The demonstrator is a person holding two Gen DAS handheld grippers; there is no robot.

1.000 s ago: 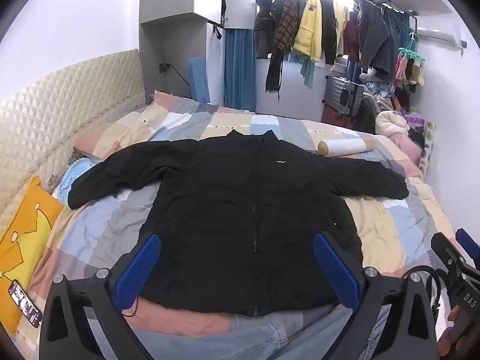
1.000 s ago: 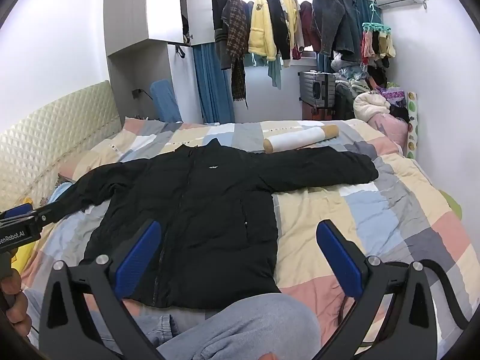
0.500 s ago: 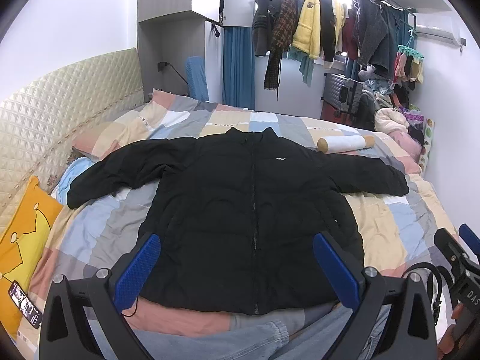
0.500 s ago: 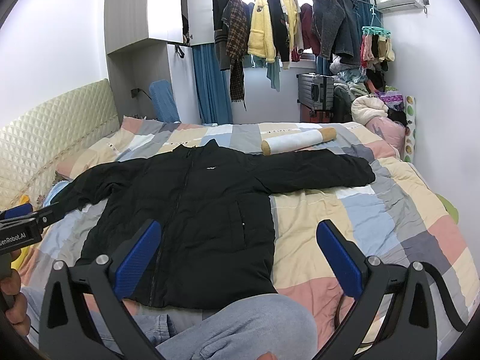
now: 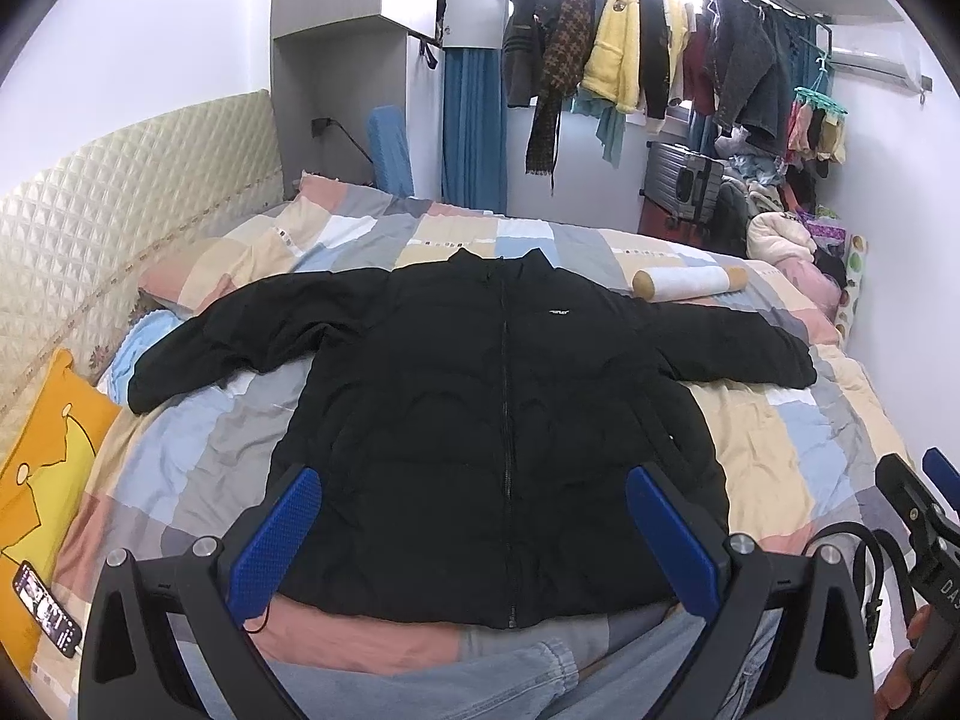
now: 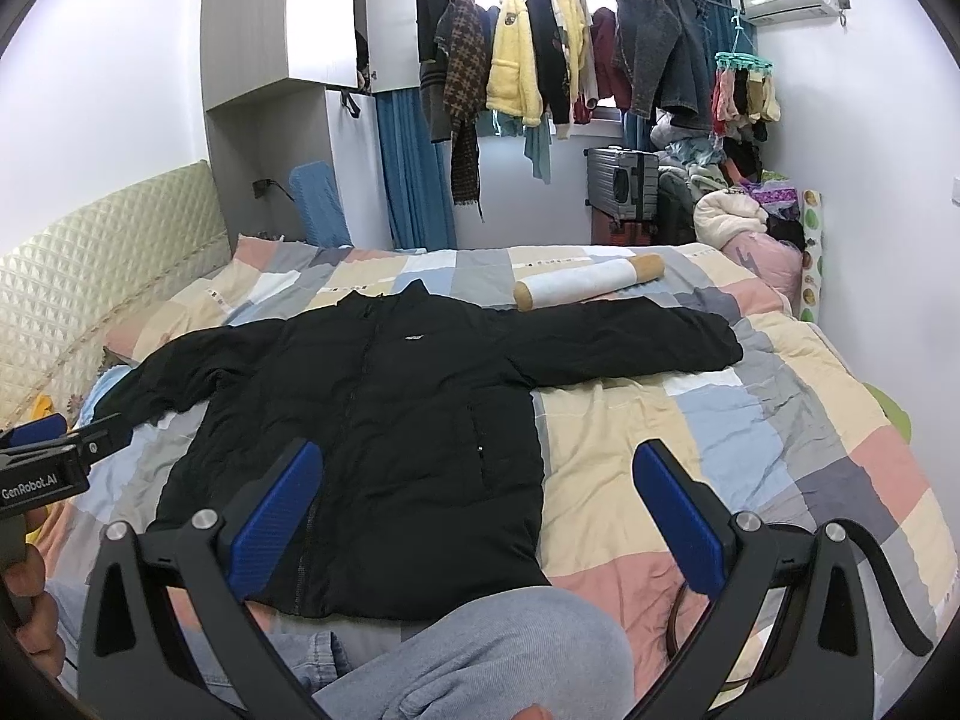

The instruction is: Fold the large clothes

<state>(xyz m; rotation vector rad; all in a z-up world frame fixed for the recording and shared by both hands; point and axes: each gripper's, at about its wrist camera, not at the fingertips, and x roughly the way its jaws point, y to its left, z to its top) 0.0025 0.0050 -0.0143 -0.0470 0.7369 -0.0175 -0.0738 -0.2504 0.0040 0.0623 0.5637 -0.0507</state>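
Note:
A black puffer jacket [image 5: 498, 420] lies front-up on the patchwork bed, zipped, both sleeves spread out sideways; it also shows in the right wrist view [image 6: 384, 420]. My left gripper [image 5: 474, 534] is open and empty, held above the jacket's hem near the bed's front edge. My right gripper [image 6: 480, 510] is open and empty, held above the jacket's right hem corner. Each gripper shows at the edge of the other's view.
A white roll with cork ends [image 5: 690, 283] lies beyond the right sleeve. A yellow pillow [image 5: 42, 468] and a phone [image 5: 48, 609] lie at the left. My knees in jeans [image 6: 480, 660] are at the front edge. Clothes [image 6: 540, 60] hang at the back.
Both grippers have risen slightly and tilted up a little, so the jacket sits lower in both views. The jacket has not moved and both grippers stay open.

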